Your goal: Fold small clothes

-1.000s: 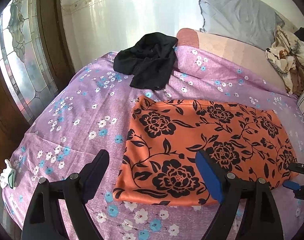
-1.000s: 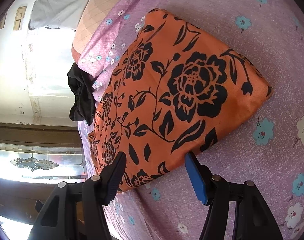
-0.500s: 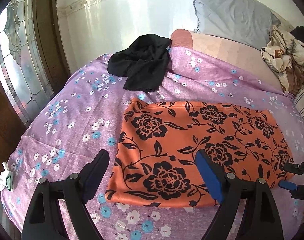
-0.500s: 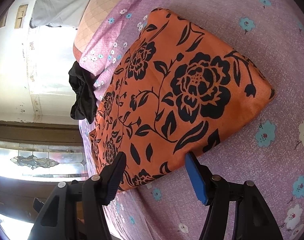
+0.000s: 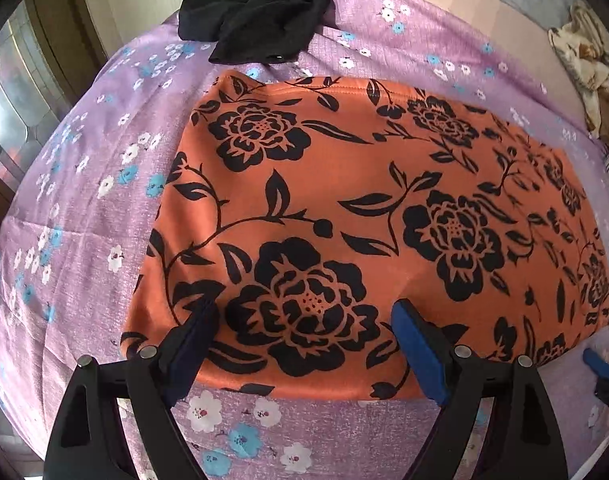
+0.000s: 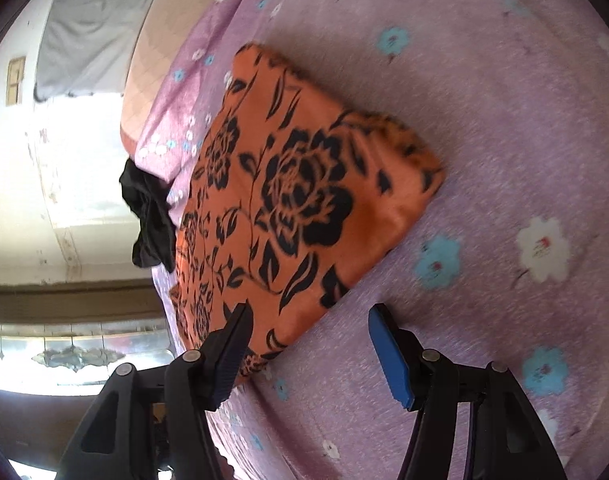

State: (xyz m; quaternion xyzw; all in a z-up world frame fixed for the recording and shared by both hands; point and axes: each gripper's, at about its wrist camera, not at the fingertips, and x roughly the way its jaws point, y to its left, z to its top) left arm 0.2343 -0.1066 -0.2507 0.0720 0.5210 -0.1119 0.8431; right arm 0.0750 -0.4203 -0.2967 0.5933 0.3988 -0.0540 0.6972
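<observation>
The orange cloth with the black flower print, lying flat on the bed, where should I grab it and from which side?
Take the orange cloth with black flower print by its near edge, coming from the bed's near side. It lies flat on the purple flowered bedsheet, and that edge sits between the open left gripper fingers.

In the left wrist view the orange cloth [image 5: 364, 208] fills the middle of the bed [image 5: 76, 200], leaving bare sheet on the left side and along the bottom edge of the frame. The black garment [image 5: 260, 12] blocks the top centre, close to the cloth's far edge. A bundle of fabric [image 5: 588, 68] crowds the upper right. The right tool [image 5: 602, 364] sits at the lower right edge. In the right wrist view, open sheet spreads over the right half of the frame.
</observation>
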